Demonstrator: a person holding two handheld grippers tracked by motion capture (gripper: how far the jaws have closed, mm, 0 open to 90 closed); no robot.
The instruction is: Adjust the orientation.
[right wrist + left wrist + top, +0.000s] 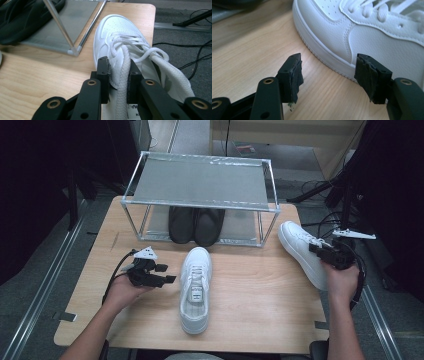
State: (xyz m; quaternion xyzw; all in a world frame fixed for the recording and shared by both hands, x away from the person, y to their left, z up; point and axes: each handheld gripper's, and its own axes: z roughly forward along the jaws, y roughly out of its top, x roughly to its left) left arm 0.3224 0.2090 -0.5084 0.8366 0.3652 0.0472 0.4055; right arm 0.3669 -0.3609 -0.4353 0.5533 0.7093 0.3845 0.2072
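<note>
**Right tool clamped on a sneaker tongue**

At right of the high view, the right tool [320,251] pinches the tongue of a white sneaker [301,251] at the desk [250,290] edge. At centre lies a second white sneaker [195,287]; just left of it, the left tool [166,272] rests wide, holding nothing. At upper centre, black shoes [195,224] sit under a metal rack [200,182].

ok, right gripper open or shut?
Shut: the right gripper has both jaws clamped on the tongue of the white shoe.
</note>
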